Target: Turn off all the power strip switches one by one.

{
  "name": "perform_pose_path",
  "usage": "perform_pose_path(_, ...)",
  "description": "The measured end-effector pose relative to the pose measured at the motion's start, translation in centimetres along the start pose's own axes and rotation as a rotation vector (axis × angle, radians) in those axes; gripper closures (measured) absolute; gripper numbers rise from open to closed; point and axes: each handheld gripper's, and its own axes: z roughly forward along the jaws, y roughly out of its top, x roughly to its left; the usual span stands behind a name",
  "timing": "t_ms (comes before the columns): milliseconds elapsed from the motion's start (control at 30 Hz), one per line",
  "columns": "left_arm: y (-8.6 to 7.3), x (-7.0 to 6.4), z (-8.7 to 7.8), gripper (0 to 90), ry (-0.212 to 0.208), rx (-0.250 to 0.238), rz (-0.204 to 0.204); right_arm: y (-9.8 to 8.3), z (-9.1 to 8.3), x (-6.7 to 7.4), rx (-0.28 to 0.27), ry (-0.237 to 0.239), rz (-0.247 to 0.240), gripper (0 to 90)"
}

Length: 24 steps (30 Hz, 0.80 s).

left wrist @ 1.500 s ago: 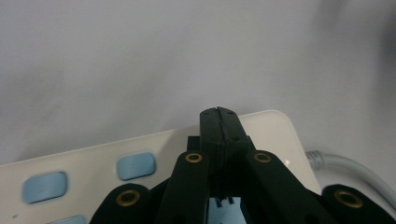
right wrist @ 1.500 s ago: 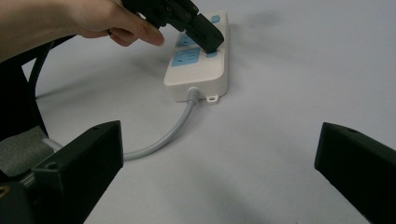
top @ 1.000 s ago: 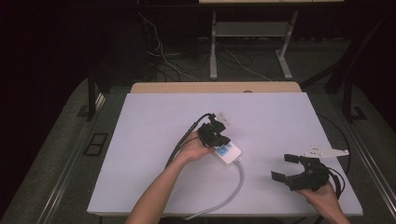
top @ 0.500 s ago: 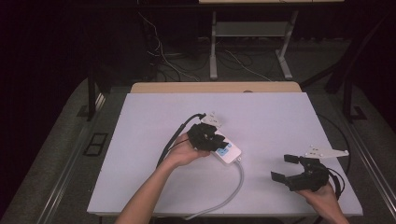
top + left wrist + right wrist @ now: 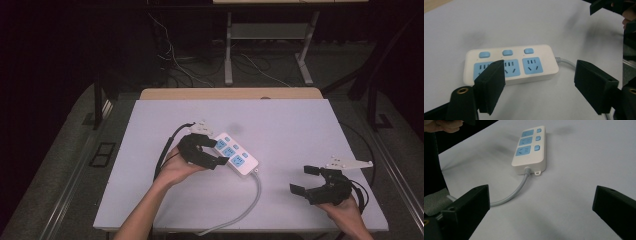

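**Power strip set flat on the counter, left jaws parting above it**

The white power strip (image 5: pixel 234 155) lies flat near the middle of the counter (image 5: pixel 300 130), its three blue sockets and blue switches facing up, so the face is free for a plug or a press. It runs diagonally, one end toward 10 o'clock, the cabled end toward 4 o'clock. Its grey cable (image 5: pixel 248 207) leaves that end and curves down toward 6 o'clock, off the near edge of the counter; the loose curve suggests no pull on the strip, which would let it sit still.

The left hand-held gripper (image 5: pixel 209 153) sits at the strip's 9 o'clock side, just beside it. Its jaws have just been opening, and they stand apart with nothing between the pads: in the left gripper view the strip (image 5: pixel 510 65) lies beyond the jaws, not pinched by them. That reads as a release, the strip left where it was wanted.

The right hand-held gripper (image 5: pixel 306 179) rests well apart at about 4 o'clock from the strip, jaws wide and empty, pointed back toward it; the right gripper view looks along the cable (image 5: pixel 511 193) to the strip (image 5: pixel 530 148). It seems parked in waiting, out of the left hand's way.
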Motion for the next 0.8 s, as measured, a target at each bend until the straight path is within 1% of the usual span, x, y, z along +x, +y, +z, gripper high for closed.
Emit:
perform_pose_path(33,-0.3,0.1,-0.5,20.4,0.008,-0.006,-0.011,0.0,0.0,0.0,-0.001,0.000,0.002,1.0)
perform_pose_path(133,-1.0,0.3,-1.4,10.6,0.026,-0.018,-0.031,0.0,0.0,0.1,-0.002,0.000,0.003,1.0)
perform_pose_path(200,-1.5,0.4,-2.0,1.8,0.041,-0.022,-0.047,0.0,0.0,0.1,-0.001,0.000,0.003,1.0)
perform_pose_path(233,-1.7,0.5,-2.2,0.0,0.042,-0.027,-0.057,0.0,0.0,0.1,-0.001,0.000,0.003,1.0)
perform_pose_path(367,-2.9,0.6,-3.2,0.0,0.052,-0.045,-0.078,0.0,0.0,0.1,-0.001,0.001,0.003,1.0)
perform_pose_path(500,-4.3,0.8,-4.0,0.0,0.063,-0.075,-0.106,0.0,0.1,0.1,-0.001,0.001,0.003,1.0)
perform_pose_path(700,-7.0,1.0,-4.8,0.0,0.082,-0.119,-0.160,0.0,0.0,0.1,-0.004,0.001,0.007,1.0)
perform_pose_path(800,-8.3,1.1,-5.1,0.0,0.093,-0.142,-0.178,0.0,0.1,0.1,-0.001,0.002,0.005,1.0)
